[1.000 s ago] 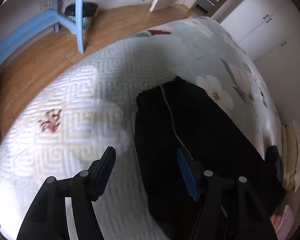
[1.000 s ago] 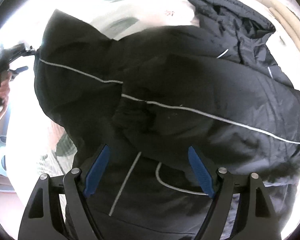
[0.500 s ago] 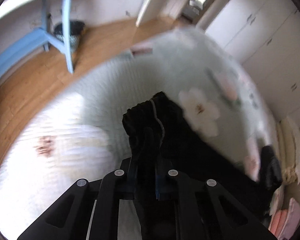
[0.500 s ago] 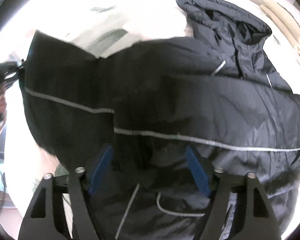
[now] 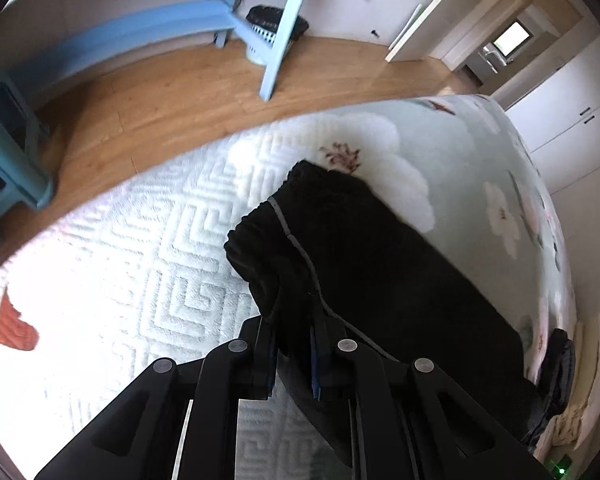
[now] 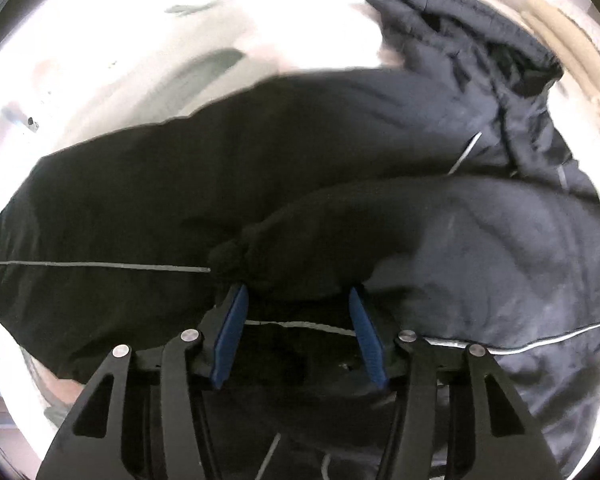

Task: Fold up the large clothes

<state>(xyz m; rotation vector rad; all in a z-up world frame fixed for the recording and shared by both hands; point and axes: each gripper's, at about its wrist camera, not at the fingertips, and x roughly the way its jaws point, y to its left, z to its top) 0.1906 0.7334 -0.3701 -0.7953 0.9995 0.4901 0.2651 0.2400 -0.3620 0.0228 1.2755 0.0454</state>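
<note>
A large black jacket (image 6: 380, 208) with thin pale piping lies on a white and pale green quilted bedspread (image 5: 148, 264). Its hood (image 6: 460, 40) is at the far right in the right wrist view. My left gripper (image 5: 294, 344) is shut on the ribbed cuff end of one black sleeve (image 5: 300, 240) and holds it above the bedspread. My right gripper (image 6: 298, 312) is half open, its blue pads (image 6: 234, 332) on either side of the other sleeve's bunched cuff (image 6: 240, 252); whether they press it I cannot tell.
Wooden floor (image 5: 160, 96) lies beyond the bed edge. A blue table leg (image 5: 280, 40) and a dark waste basket (image 5: 272, 24) stand by the wall. White wardrobes (image 5: 572, 120) and an open doorway are at the right. Folded pale bedding (image 5: 588, 380) is near the hood.
My left gripper closed on the sleeve cuff and lifted it. My right gripper dropped lower onto the jacket, its jaws narrowing around the other cuff.
</note>
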